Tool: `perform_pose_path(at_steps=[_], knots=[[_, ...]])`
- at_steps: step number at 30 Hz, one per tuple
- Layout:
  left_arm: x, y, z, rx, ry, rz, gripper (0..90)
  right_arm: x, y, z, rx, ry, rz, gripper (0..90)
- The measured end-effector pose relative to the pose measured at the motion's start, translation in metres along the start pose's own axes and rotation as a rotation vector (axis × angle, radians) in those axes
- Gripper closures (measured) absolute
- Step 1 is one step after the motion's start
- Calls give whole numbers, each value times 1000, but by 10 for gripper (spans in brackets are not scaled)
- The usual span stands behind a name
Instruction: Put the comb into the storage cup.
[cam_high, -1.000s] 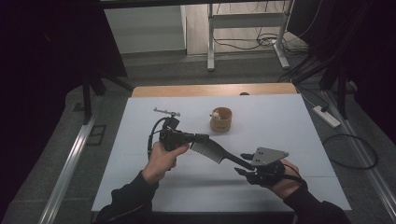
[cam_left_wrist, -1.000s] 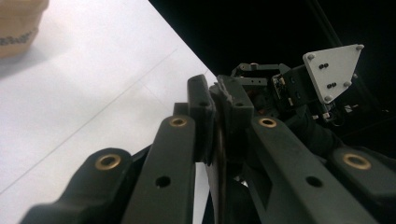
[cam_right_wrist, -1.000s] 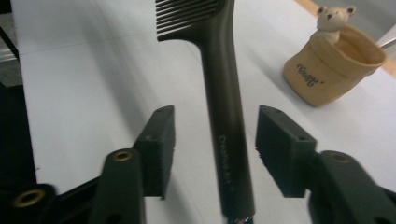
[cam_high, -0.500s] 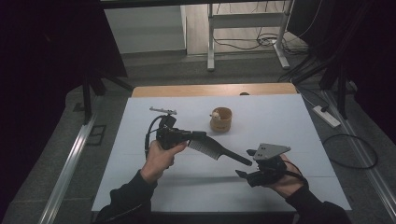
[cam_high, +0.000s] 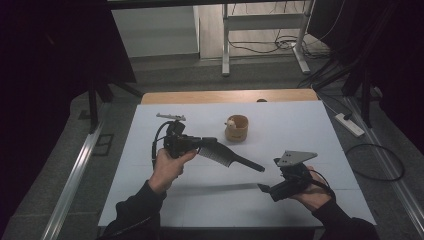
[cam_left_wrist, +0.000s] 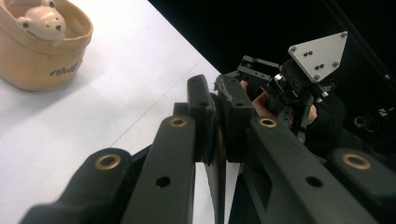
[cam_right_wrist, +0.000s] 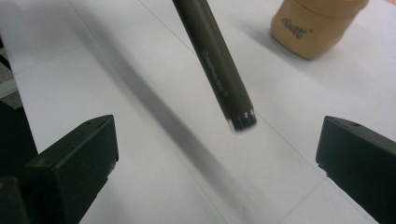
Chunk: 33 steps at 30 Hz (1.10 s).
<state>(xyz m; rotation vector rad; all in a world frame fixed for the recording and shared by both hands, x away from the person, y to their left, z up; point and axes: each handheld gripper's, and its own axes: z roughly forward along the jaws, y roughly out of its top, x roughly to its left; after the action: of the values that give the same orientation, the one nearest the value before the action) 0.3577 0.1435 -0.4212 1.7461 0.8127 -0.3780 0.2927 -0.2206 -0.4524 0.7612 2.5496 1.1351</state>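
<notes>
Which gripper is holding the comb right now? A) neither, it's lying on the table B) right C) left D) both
C: the left gripper is clamped on the comb at its toothed end, held above the table; the right gripper stands open, with the handle tip ahead of it, untouched.

bench front (cam_high: 200, 205): bare, free to pass
bench far middle: tan cup (cam_high: 236, 128) stands there, go around
comb (cam_high: 231, 159): held above the bench, slants across the centre, end hangs between the right gripper (cam_high: 263, 188) jaws
far left: bare bench beside the left gripper (cam_high: 200, 145)
</notes>
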Motion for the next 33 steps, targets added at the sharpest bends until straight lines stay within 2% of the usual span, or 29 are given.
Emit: perform_pose_path(at_steps=[7,33], knots=[[-1,5,-7,-12,23,19,833,-3,-5,-2,38,-13,18,0],[5,23,-32,-36,89,21,833,-15,-25,-25,51,-41,111,0]])
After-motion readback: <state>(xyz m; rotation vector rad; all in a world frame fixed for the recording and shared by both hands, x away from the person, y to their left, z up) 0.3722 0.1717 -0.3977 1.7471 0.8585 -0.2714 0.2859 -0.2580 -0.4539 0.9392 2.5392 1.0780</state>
